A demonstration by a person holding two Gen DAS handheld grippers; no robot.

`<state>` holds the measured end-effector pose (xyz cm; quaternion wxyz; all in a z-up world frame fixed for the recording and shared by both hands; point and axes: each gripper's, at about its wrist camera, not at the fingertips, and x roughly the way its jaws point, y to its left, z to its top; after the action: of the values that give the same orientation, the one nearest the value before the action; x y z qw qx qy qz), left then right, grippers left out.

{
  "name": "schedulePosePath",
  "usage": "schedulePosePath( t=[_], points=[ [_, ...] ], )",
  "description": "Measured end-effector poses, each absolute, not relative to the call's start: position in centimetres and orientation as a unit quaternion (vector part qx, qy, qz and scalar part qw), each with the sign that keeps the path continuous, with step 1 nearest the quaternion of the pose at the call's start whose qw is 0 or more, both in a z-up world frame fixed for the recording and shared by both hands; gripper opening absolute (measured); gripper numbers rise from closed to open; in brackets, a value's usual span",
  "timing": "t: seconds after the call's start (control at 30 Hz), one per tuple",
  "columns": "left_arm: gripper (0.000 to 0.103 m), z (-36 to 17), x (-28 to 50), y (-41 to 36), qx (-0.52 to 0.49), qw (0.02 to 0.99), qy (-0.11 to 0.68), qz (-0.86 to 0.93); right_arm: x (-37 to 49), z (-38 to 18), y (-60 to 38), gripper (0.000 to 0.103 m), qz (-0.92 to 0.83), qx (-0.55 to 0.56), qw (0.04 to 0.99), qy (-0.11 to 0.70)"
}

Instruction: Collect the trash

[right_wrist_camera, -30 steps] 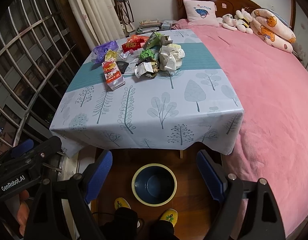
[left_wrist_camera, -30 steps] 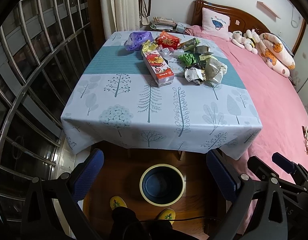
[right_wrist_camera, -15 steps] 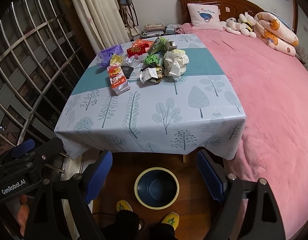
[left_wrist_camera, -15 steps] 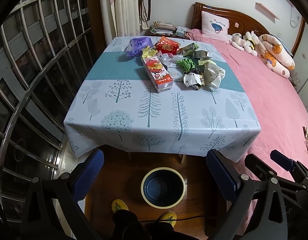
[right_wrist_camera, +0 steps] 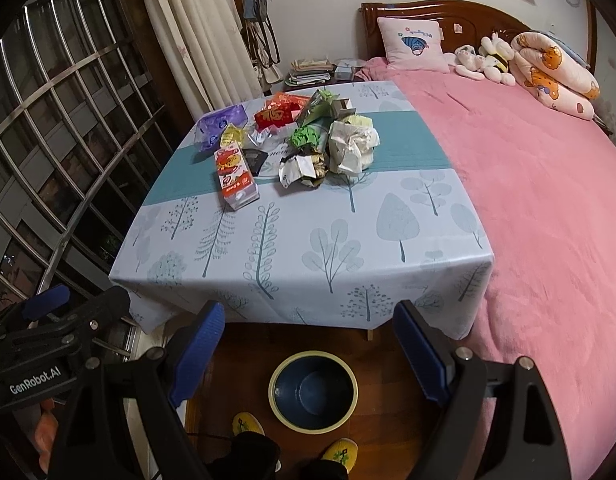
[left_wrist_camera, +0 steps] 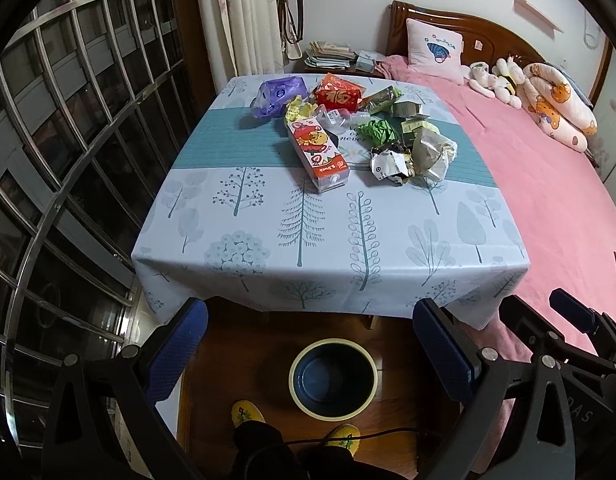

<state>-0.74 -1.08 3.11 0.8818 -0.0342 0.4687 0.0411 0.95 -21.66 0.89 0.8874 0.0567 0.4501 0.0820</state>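
On the far half of the table, along the teal band of the tree-print cloth, sits the trash pile: red carton lying flat and nearest the front, purple bag toward the far left corner, red packet at the far edge, green crumpled paper mid-pile, crumpled pale wrapper on the right side, small silver wrapper just beside it. Front half of the cloth bare. Below the front edge, on the wood floor, blue bin with cream rim, upright. Left gripper spread wide, nothing between its blue pads, hovering above the bin, short of the table's front edge. Right gripper likewise spread wide and holding nothing, same height, just beside the left one. Pink bed along the table's right edge. Yellow slippers by the bin.
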Motion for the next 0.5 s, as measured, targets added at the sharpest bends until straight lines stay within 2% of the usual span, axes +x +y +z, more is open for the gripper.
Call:
schedulePosePath(
  t=[0.37,0.5],
  points=[
    [0.102,3.7,2.7,-0.8,-0.036,0.886,0.461,0.044,3.5,1.1,-21.8,0.087,0.080,0.056,0.890,0.444],
    [0.102,3.6,4.8,-0.1,-0.040,0.887,0.457,0.041,5.3,1.2,-20.9,0.084,0.076,0.049,0.894,0.439]
  ],
)
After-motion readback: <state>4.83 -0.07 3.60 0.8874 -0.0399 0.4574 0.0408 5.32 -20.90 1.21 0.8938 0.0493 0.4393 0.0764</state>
